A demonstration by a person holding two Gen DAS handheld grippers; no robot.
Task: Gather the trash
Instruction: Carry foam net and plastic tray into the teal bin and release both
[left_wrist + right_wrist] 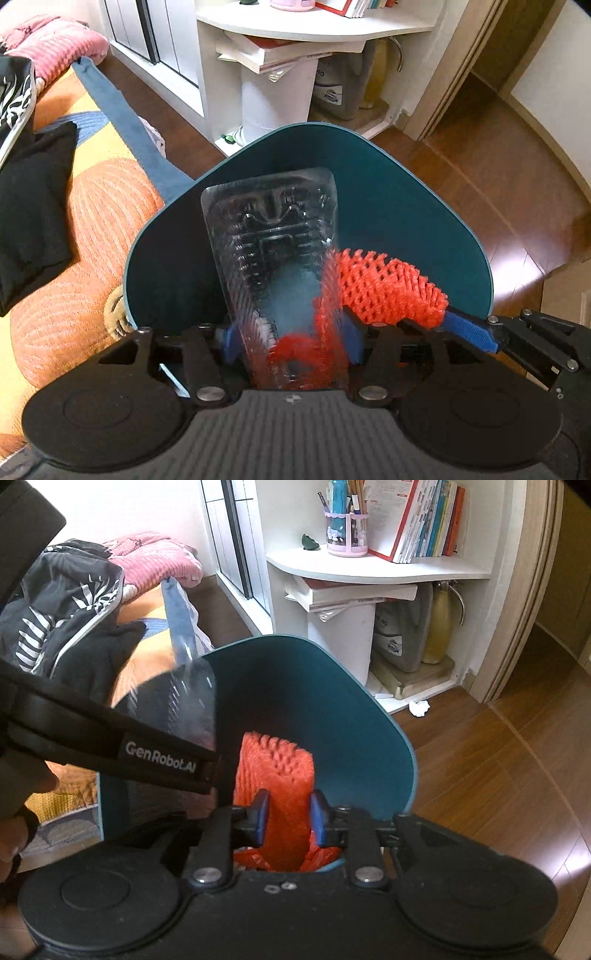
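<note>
A teal bin (pixel 388 192) stands open right below both grippers. A clear plastic tray (pixel 269 229) hangs upright in its mouth between the fingers of my left gripper (pixel 290 336). The tray's lower end is smeared with motion and the blue pads stand off its sides, so the jaws are open. An orange foam net (pixel 275 775) lies over the teal bin (pixel 314 686) between the blue pads of my right gripper (pixel 290 819), whose jaws stand apart without squeezing it. In the left wrist view the orange net (pixel 388 284) curls beside the tray, with a right fingertip (pixel 469 328) at its end.
A bed with an orange cover (pixel 92 221), black clothing (pixel 29 206) and a pink blanket (pixel 155 557) lies left of the bin. A white shelf unit (pixel 369 572) with books and a white pail (pixel 343 635) stands behind it. A crumpled paper (pixel 419 707) lies on the wooden floor (pixel 498 177).
</note>
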